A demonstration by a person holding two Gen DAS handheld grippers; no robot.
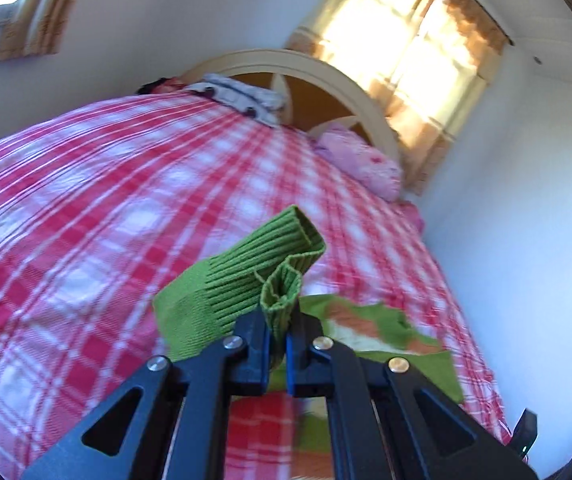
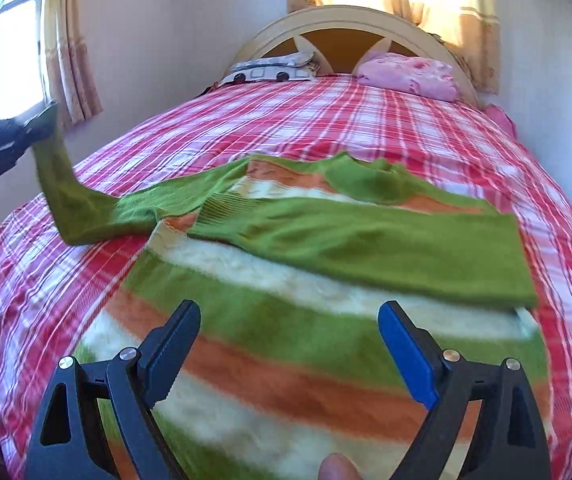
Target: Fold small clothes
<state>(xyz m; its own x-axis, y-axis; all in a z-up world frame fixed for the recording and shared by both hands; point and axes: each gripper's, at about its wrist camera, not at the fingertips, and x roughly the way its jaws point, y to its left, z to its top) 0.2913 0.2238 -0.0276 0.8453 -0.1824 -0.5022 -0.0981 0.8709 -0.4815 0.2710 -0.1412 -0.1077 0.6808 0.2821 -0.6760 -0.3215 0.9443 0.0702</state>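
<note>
Sweater (image 2: 326,240), striped green, orange and white, lies spread on the plaid bedspread (image 2: 245,120), well short of the headboard (image 2: 346,20); left gripper (image 1: 279,332) is clamped on its ribbed green cuff (image 1: 269,264), lifted off the bedspread; right gripper (image 2: 290,344) hovers over the sweater's body, jaws wide and empty.

Your striped green, orange and white sweater (image 2: 286,320) lies flat on the bed. Its green left sleeve (image 2: 85,204) is lifted by the ribbed cuff (image 1: 253,276).
</note>
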